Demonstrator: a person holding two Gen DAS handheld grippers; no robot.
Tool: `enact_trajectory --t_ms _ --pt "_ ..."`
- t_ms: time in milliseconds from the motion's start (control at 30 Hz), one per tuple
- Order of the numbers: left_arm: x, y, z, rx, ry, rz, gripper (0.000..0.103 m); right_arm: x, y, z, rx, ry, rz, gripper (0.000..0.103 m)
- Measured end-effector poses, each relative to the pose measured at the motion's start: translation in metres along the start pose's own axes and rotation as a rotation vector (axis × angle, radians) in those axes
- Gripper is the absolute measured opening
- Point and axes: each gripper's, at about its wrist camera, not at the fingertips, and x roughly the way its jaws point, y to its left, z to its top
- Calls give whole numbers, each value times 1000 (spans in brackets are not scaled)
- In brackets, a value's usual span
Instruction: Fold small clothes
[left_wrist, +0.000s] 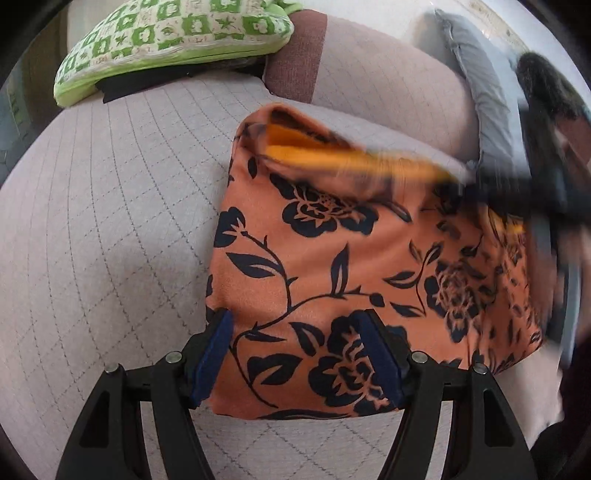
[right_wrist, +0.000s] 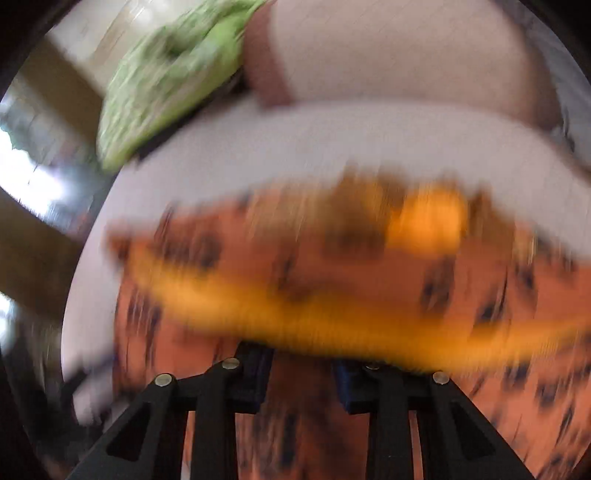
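Note:
An orange garment (left_wrist: 332, 266) with a black flower print lies folded on the quilted sofa seat (left_wrist: 110, 221). Along its far edge a brighter orange lining (left_wrist: 332, 151) is smeared by motion. My left gripper (left_wrist: 295, 321) is open, its blue pads (left_wrist: 214, 354) standing apart over the garment's near edge without pressing it. The right gripper (left_wrist: 543, 199) is a dark blur at the garment's far right corner. The right wrist view is heavily blurred: my right gripper (right_wrist: 301, 360) shows a gap between its blue pads (right_wrist: 255, 380), with the garment (right_wrist: 369, 266) below and beyond them.
A green and white patterned cushion (left_wrist: 173, 40) rests at the back left of the seat, also blurred as the cushion (right_wrist: 166, 81). The sofa backrest (left_wrist: 388, 74) rises behind the garment, with a grey cushion (left_wrist: 487, 92) at its right.

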Motion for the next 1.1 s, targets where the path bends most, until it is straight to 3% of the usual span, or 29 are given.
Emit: enact_trajectory --t_ms 100,167,300,433,533,633,667,733,800,867,967,1033,1100 --pt "-4 -6 6 16 -4 -6 72 -29 -37 44 209 -197 57 31" --pt "-13 -10 15 -5 -28 -26 72 -57 -52 52 224 -259 57 32" --pt "-15 -33 55 30 -70 -41 72 -94 -67 14 71 -219 -4 32" --pt "35 -52 105 55 -8 32 72 -119 -95 -46 40 -187 -79 32" --pt "82 -37 137 -24 49 145 72 -129 -115 -92 51 -169 -132 32" --pt "100 -6 151 -219 100 145 72 -112 -136 -120 105 -88 -137 32" --pt "96 3 152 -284 112 107 72 -102 -145 -127 126 -63 -153 32" --pt "74 13 151 -337 74 72 72 -99 -148 -133 96 -103 -153 32" --pt "42 19 143 -336 4 89 72 -105 -142 -127 50 -88 -167 32" --pt "18 16 128 -301 -26 110 72 -121 -140 -121 76 -148 -83 32" --pt "4 4 85 -225 19 133 72 -128 -134 -120 103 -162 3 32" --pt "12 2 57 -201 74 202 72 -116 -125 -124 88 -101 17 32" --pt "31 9 35 -217 158 265 80 -94 -119 -135 55 20 -45 33"
